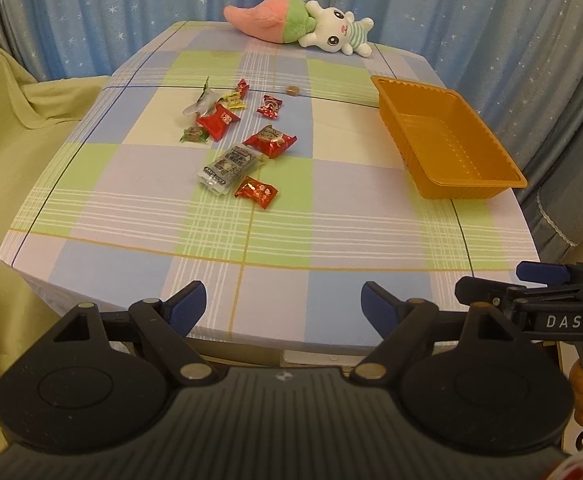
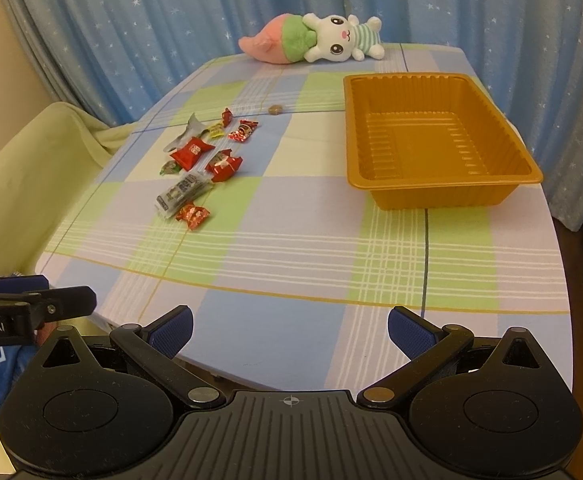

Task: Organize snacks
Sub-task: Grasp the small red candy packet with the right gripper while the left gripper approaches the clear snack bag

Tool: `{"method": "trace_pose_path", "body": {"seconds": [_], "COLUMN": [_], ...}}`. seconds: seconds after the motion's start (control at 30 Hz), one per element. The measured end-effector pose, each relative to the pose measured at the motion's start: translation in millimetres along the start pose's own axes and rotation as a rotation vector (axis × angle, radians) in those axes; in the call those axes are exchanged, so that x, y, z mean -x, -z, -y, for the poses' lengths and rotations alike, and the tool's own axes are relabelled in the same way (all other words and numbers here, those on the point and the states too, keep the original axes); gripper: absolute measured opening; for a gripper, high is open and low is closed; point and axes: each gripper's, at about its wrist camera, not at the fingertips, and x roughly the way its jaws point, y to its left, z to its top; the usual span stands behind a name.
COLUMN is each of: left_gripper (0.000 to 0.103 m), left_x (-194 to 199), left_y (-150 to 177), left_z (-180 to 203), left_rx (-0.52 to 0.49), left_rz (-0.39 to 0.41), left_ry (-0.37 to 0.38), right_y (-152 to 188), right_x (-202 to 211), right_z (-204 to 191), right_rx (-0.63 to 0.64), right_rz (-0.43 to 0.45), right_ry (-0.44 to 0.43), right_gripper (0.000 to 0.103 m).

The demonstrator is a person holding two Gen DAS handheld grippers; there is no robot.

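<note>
Lying loose: snacks [image 1: 235, 136] in a scatter on the left half of the table [image 1: 331, 240], none in the tray.
Nearest piece: small red wrapper [image 1: 256, 191], touching the silver-grey packet [image 1: 227, 168] just behind it.
Further back: larger red packet [image 1: 270, 140], red packet [image 1: 218, 119] over a crumpled silver wrapper [image 1: 201, 104], green-ended candy [image 1: 192, 134], yellow candy [image 1: 233, 101], two more red candies [image 1: 269, 106] and [image 1: 242, 86].
Apart from the rest: small round brown piece [image 1: 292, 89], toward the table's middle, too small to identify.
Hard to read: print on every wrapper blurred.
Tray: orange ribbed tray [image 2: 431, 136], on the right half, well apart from the snacks.
Left gripper: [image 1: 283, 300] jaws spread wide, gripping nothing, hovering at the near table edge.
Right gripper: [image 2: 289, 330] jaws spread wide, nothing between them, also at the near edge; seen side-on at the left view's right margin, cut off there.
Far edge: plush rabbit [image 2: 339, 40] lying against a pink and green plush [image 2: 279, 42].
Behind: blue starred curtain [image 2: 171, 8].
</note>
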Motion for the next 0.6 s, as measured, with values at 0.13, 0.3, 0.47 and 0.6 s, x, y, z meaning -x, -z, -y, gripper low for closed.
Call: {"method": "trace_pose_path", "body": {"seconds": [0.13, 0.3, 0.47, 0.6], "left_gripper": [0.084, 0.084, 0.084, 0.084], "left_x": [0, -1, -12, -27], "left_y": [3, 8, 5, -2], "left_z": [-10, -27, -44, -56], "left_rx": [0.031, 0.069, 0.097, 0.081], "left_rz": [0.008, 0.012, 0.005, -0.004], "left_ry": [-0.018, -0.046, -0.065, -0.077], "right_y": [1, 2, -2, -6], "right_x": [-4, -15, -30, -46], "right_z": [4, 3, -1, -12], "right_rx": [0.013, 0.051, 0.08, 0.117], "right_rz": [0.009, 0.018, 0.03, 0.042], "right_ry": [-0.02, -0.052, -0.093, -0.121], "right_gripper": [0.103, 0.103, 0.103, 0.103]}}
